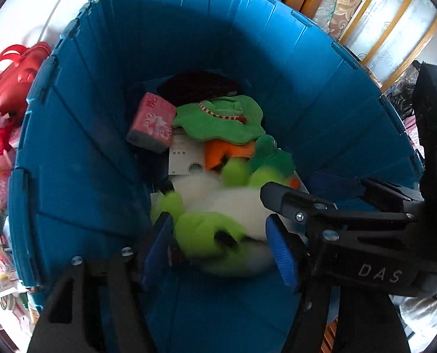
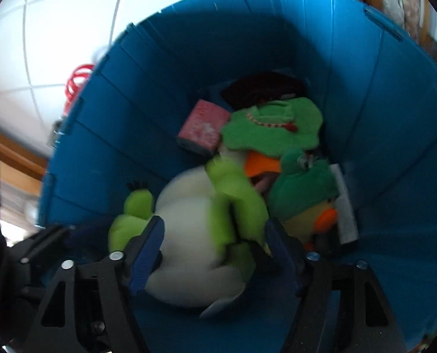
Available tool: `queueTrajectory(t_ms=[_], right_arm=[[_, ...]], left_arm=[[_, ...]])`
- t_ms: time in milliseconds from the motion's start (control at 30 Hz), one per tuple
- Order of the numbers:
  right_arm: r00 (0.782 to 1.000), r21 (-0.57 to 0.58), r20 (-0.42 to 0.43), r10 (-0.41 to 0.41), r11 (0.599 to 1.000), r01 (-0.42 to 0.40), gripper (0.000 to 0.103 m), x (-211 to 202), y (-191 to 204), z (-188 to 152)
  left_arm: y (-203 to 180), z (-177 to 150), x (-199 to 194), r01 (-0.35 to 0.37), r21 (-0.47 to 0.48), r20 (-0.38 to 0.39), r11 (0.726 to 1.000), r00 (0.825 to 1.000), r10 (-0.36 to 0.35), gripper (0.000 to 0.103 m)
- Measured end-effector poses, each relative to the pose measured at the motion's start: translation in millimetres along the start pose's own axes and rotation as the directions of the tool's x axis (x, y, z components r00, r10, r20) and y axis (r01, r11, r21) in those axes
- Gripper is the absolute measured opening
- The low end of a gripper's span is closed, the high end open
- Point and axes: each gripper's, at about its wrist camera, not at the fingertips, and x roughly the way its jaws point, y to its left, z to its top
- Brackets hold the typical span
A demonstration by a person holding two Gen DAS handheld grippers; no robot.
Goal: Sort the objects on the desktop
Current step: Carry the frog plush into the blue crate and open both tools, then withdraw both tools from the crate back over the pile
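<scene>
Blue bin (image 1: 106, 153): deep, part-filled.
Contents, left to right: pink tissue pack (image 1: 152, 122); green cloth (image 1: 221, 117) over an orange piece; white-and-green plush toy (image 1: 218, 206) low in the bin, nearest the jaws; small green-capped plush (image 2: 306, 194) at the right wall.
Left gripper (image 1: 218, 241): jaws apart, straddling the toy, no clamp evident.
Right gripper (image 2: 215, 250): jaws apart, likewise.
Step, as judged: dropping the toy into the bin. Next: lift both clear, seek another desktop item.

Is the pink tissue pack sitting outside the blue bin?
No, the pink tissue pack lies inside the blue bin, beside the green cloth.
</scene>
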Motion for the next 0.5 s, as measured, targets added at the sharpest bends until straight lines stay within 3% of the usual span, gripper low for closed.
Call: queueTrajectory(t_ms=[133, 367, 500], right_arm=[[1.000, -0.028, 0.006, -0.021, 0.999, 0.021, 0.084, -1, -4, 6], [0.998, -0.082, 0.024, -0.061, 0.995, 0.063, 0.086, -5, 3, 8], [0.995, -0.104, 0.063, -0.072, 0.991, 0.078, 0.086, -10, 6, 8]], left_arm=[[-7, 4, 1, -0.016, 0.002, 0.002, 1.000, 1.000, 0.016, 0.064], [14, -11, -7, -0.009, 0.001, 0.013, 1.000, 1.000, 0.009, 0.064], [16, -17, -24, -0.024, 0.020, 0.073, 1.000, 0.997, 0.022, 0.064]])
